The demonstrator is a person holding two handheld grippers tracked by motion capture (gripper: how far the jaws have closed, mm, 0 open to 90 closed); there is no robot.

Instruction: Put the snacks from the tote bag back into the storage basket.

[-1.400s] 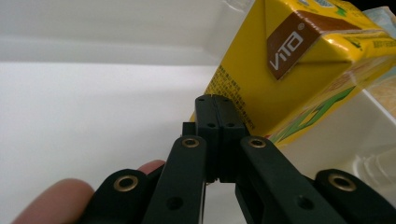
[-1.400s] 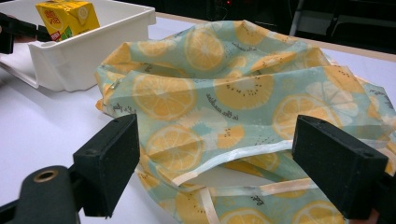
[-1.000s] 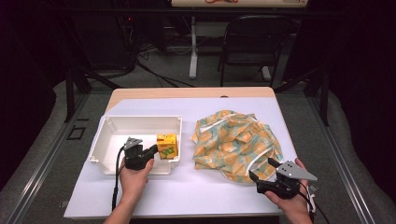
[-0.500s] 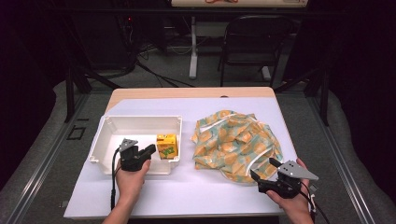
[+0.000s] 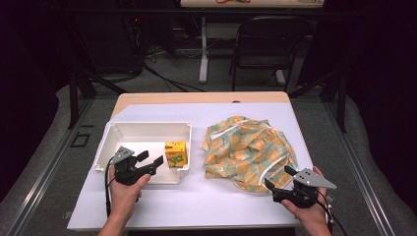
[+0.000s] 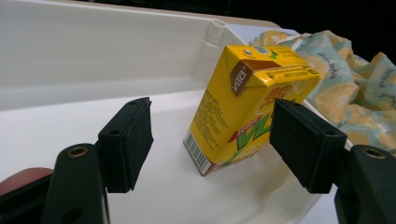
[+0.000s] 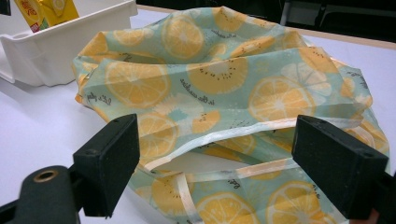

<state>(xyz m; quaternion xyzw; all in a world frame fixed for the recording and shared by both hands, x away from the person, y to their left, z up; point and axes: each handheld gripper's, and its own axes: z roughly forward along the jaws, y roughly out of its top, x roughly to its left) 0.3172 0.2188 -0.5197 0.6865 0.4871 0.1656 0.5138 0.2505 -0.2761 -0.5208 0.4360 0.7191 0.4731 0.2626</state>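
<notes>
carton (image 6: 243, 107): in the bin (image 5: 147, 130), between the just-opened left fingers (image 6: 126, 140), untouched
right fingers (image 7: 112, 163): wide, at the bag (image 7: 210, 84)
count: one carton, one bin, one bag

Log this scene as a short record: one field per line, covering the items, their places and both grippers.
carton: yellow drink carton standing in the white bin, at its right end
bag: citrus-print fabric bag lying on the table, right of the bin
left gripper: jaws just opened, carton between them, not pressed
right gripper: open, at the bag's near edge
</notes>
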